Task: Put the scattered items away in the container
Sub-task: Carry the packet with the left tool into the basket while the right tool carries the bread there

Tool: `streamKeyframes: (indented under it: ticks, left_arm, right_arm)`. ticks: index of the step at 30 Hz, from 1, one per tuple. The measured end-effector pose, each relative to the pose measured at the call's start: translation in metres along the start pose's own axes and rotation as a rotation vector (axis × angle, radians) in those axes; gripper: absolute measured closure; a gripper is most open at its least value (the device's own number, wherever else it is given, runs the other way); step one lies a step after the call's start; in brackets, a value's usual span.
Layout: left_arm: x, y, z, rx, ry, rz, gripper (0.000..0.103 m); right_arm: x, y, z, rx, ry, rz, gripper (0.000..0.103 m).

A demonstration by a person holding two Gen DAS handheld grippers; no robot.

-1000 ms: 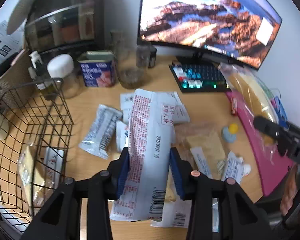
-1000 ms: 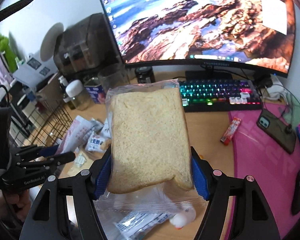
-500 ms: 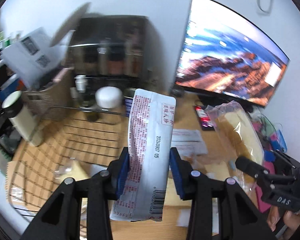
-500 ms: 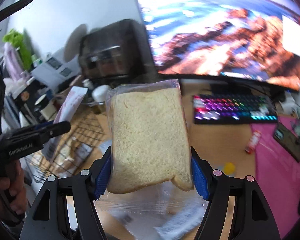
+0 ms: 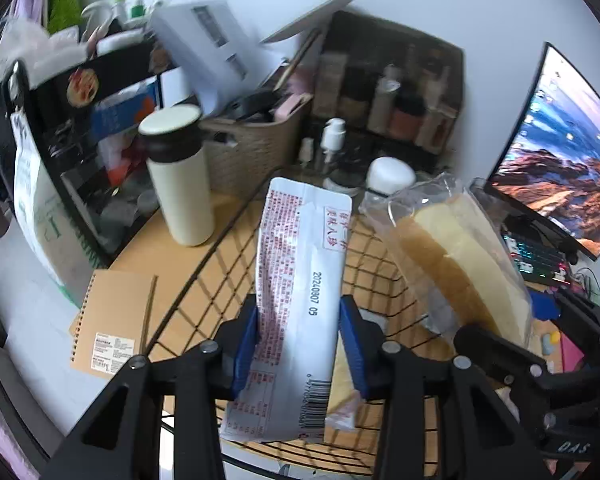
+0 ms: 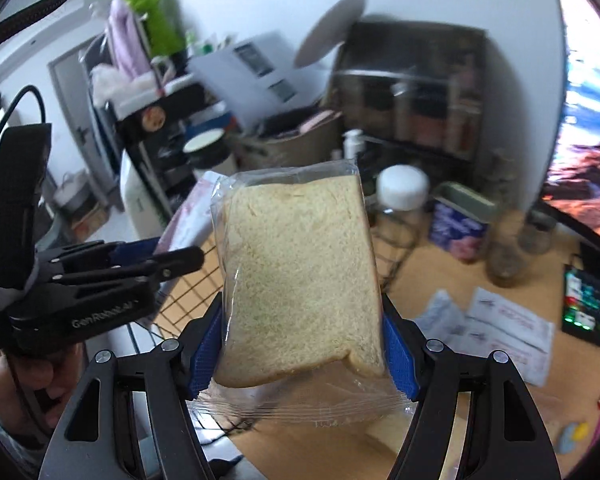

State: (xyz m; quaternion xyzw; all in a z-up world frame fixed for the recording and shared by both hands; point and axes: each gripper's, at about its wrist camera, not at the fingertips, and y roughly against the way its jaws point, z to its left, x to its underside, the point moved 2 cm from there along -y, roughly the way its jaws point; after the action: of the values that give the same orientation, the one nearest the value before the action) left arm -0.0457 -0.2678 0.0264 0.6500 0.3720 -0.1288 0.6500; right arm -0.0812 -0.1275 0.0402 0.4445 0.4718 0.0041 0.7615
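Wooden desk [image 5: 180, 248] is stretching under both grippers, crowded at its far edge with a cream flask [image 5: 178, 184], a woven bin [image 5: 252, 152] and a dark shelf of jars [image 5: 392, 92]. A curved monitor [image 5: 560, 160] is glowing to the right of the left gripper.

The left gripper [image 5: 300, 340] is hanging over the black wire basket [image 5: 228, 248], its blue pads pinching a long white snack packet [image 5: 304, 288] that is standing upright between them, jaws partly apart at the packet's width.

Just to its right, the right gripper [image 6: 302, 344] is clamping a clear bag of sliced bread [image 6: 300, 272] by its two sides, jaws about half open, the bag upright. Beyond and to the right of this gripper, flat white sachets [image 6: 500, 324] are lying on the desk, outside the basket. A hand [image 6: 40, 376] is gripping the left tool's handle.
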Motion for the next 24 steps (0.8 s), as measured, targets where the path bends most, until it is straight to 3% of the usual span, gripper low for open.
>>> streamKeyframes:
  ticks: [3, 4, 5, 7, 10, 17, 24]
  left_arm:
    - [0.001, -0.005, 0.011, 0.003, 0.030, 0.001, 0.057]
    - [0.002, -0.006, 0.015, 0.000, 0.041, 0.000, 0.052]
    - [0.002, -0.006, 0.018, -0.012, 0.044, 0.002, 0.040]
    - [0.004, -0.007, 0.022, -0.041, 0.045, 0.002, 0.034]
    - [0.004, -0.007, 0.026, -0.037, 0.053, 0.007, 0.034]
    - [0.004, 0.003, 0.024, -0.038, 0.058, -0.021, 0.034]
    - [0.001, 0.017, 0.005, -0.031, 0.035, -0.045, 0.034]
  right_arm:
    - [0.000, -0.013, 0.012, -0.014, 0.018, 0.021, 0.031]
    - [0.000, -0.017, 0.016, -0.020, 0.028, 0.030, 0.031]
    - [0.000, -0.021, 0.022, -0.031, 0.040, 0.037, 0.029]
    - [0.000, -0.024, 0.024, -0.027, 0.057, 0.043, 0.026]
    - [-0.003, -0.022, 0.028, 0.017, 0.078, 0.028, 0.025]
    - [-0.003, -0.016, 0.027, 0.012, 0.069, 0.026, 0.025]
    - [0.000, 0.013, 0.003, 0.047, 0.032, -0.013, 0.025]
